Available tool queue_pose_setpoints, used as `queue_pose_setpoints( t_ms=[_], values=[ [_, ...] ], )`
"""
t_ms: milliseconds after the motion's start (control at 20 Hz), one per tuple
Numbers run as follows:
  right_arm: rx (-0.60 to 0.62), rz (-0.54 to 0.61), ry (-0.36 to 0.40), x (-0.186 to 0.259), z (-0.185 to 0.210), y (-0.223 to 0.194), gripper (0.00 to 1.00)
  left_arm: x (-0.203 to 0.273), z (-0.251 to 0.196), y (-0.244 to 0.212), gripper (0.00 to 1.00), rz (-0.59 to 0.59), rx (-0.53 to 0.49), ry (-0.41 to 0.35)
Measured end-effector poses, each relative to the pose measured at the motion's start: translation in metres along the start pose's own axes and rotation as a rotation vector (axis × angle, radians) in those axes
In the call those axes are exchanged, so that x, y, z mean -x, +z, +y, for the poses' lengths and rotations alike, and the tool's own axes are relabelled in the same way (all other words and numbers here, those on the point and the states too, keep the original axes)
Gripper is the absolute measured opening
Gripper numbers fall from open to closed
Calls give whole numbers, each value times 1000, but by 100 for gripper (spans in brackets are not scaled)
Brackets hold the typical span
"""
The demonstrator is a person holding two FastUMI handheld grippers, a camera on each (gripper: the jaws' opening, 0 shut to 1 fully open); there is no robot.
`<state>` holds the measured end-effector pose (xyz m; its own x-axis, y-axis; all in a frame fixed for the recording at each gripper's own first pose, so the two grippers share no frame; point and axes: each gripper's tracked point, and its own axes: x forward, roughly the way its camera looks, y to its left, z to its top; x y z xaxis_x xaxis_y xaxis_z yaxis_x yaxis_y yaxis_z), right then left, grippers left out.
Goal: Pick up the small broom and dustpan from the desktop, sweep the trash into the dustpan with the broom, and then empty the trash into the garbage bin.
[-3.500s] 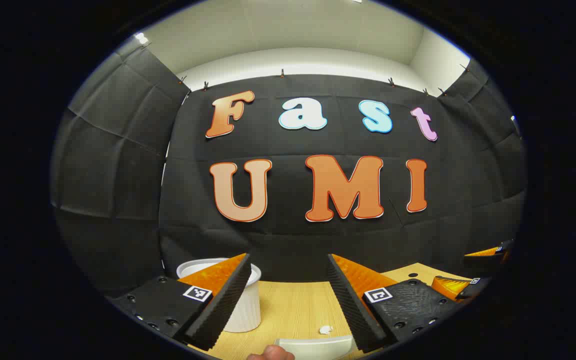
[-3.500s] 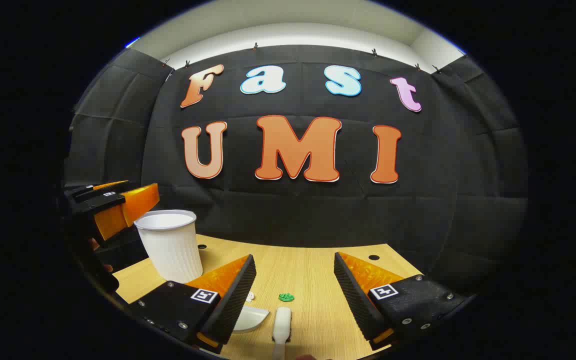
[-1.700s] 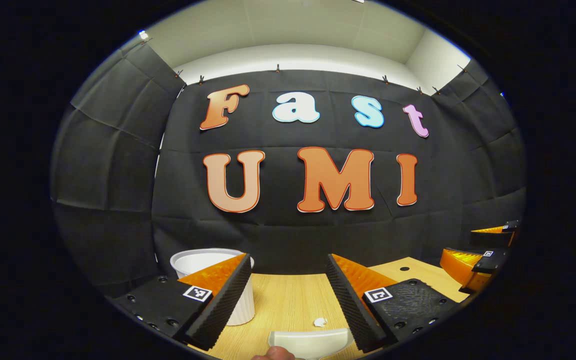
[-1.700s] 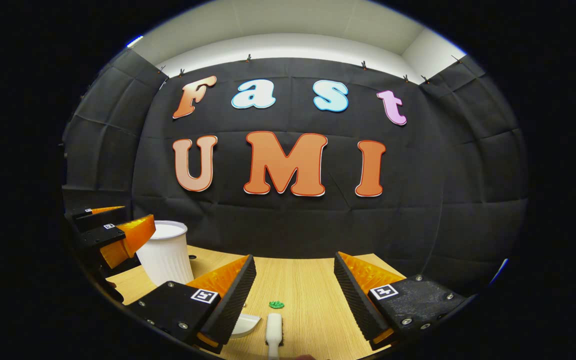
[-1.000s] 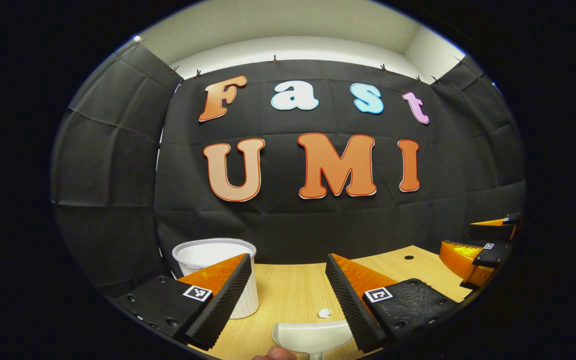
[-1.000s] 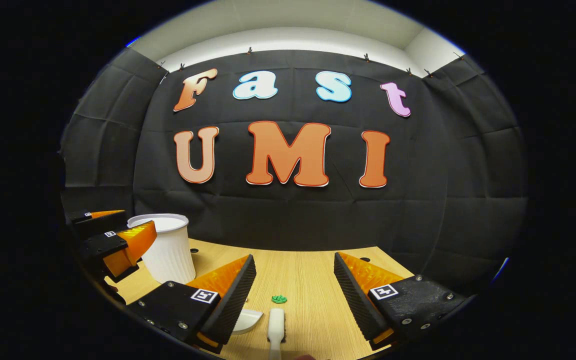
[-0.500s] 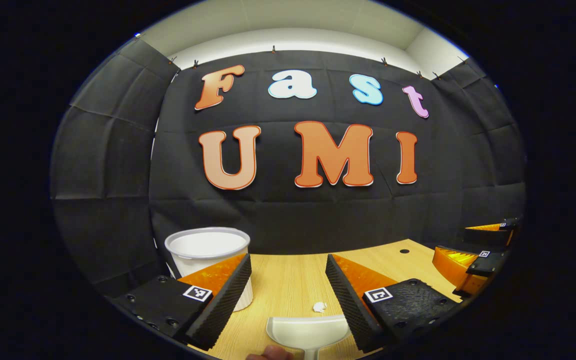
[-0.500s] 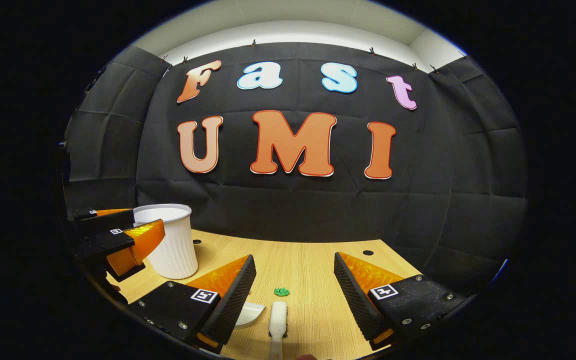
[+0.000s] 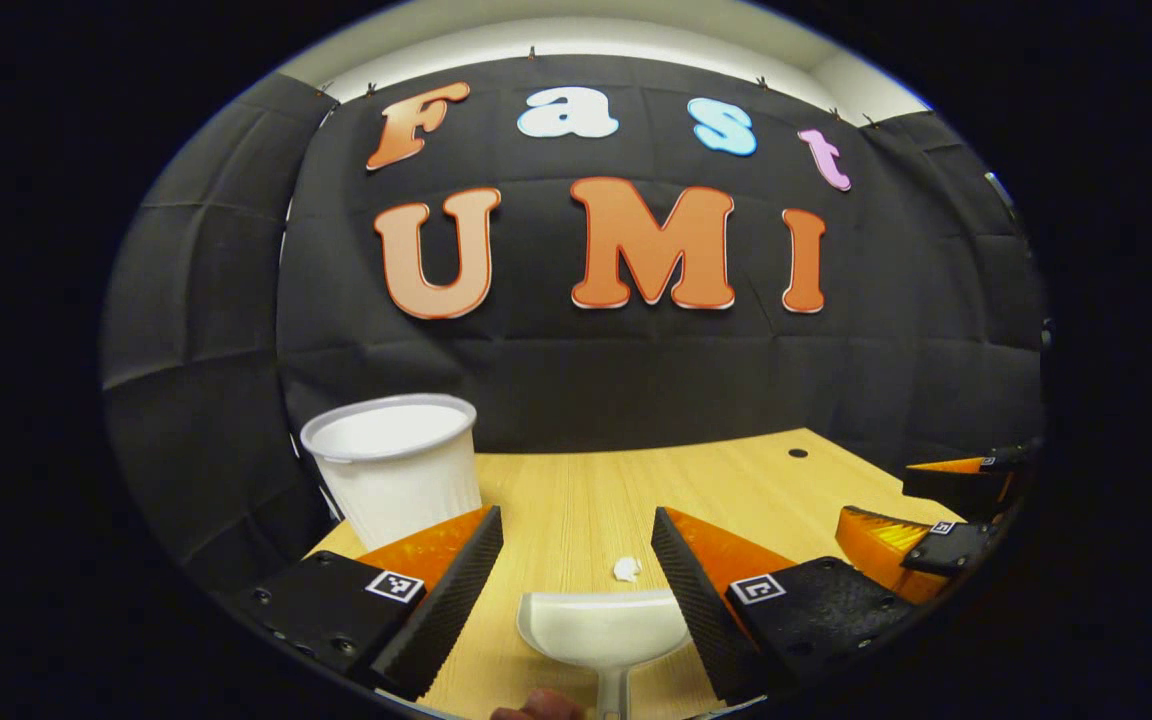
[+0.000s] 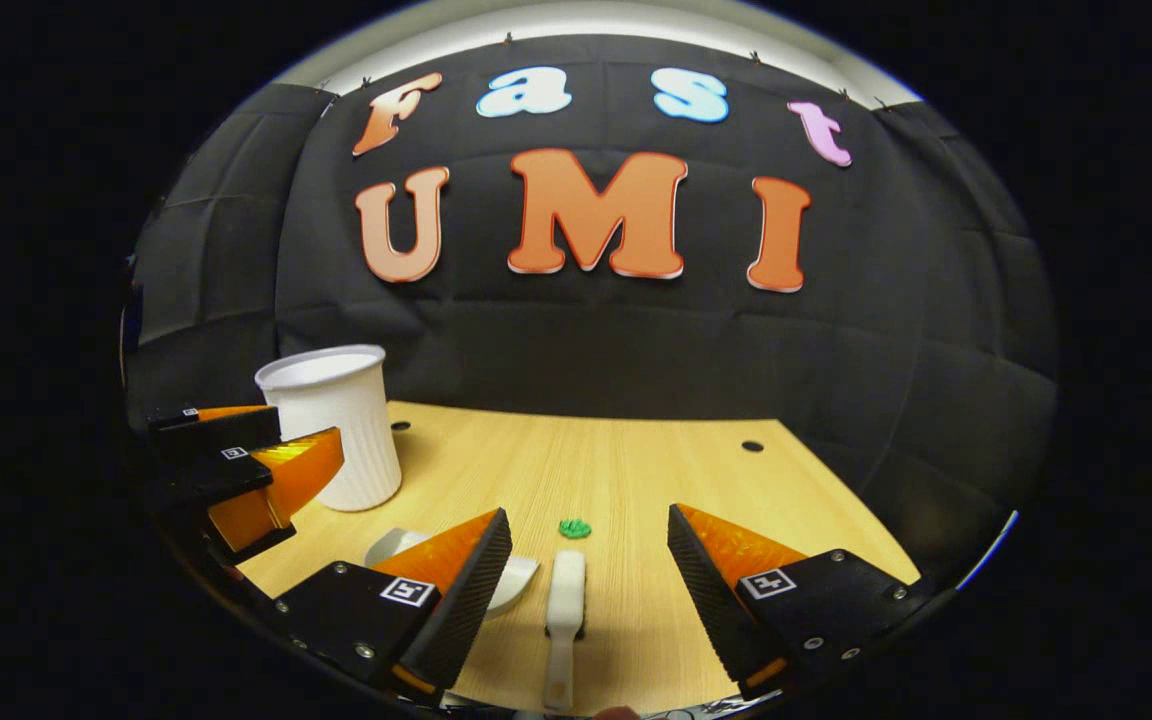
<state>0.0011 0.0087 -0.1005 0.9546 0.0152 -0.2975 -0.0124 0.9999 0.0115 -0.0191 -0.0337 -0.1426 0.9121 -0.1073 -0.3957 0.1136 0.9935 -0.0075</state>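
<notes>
A white dustpan (image 9: 604,631) lies on the wooden desk (image 9: 716,480), its handle toward me, between the fingers of my open left gripper (image 9: 576,575), which hovers above it. A white paper scrap (image 9: 626,569) lies just beyond the pan. In the right gripper view a small white broom (image 10: 564,606) lies lengthwise between the fingers of my open right gripper (image 10: 588,580). A green scrap (image 10: 574,528) sits just past the broom head. The dustpan (image 10: 514,580) shows partly behind the right gripper's left finger. A white ribbed bin (image 9: 396,480) stands at the back left.
The bin (image 10: 331,425) stands near the desk's left rear corner, behind the left gripper (image 10: 246,480). The right gripper (image 9: 946,510) shows at the right edge of the left gripper view. Small round holes (image 10: 753,446) mark the desk's back. Black cloth walls close the booth.
Both cameras have tilted downward and lowered toward the desk. More of the desk, the dustpan's handle and the broom's handle show now. Both grippers stay open.
</notes>
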Motion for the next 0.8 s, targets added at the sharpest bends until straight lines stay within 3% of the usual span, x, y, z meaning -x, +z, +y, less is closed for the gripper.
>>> queue_pose_setpoints(
  t_ms=[250, 500, 800],
  values=[
    [-5, 254, 31, -15, 7, -75, 95, -18, -11, -77, 95, 284, 67, -39],
    [1, 482, 70, -21, 7, -141, 95, -13, -9, -157, 96, 609, 132, -7],
    [70, 612, 158, -24, 4, -170, 95, -22, -2, -181, 98, 875, 172, -13]
  ],
)
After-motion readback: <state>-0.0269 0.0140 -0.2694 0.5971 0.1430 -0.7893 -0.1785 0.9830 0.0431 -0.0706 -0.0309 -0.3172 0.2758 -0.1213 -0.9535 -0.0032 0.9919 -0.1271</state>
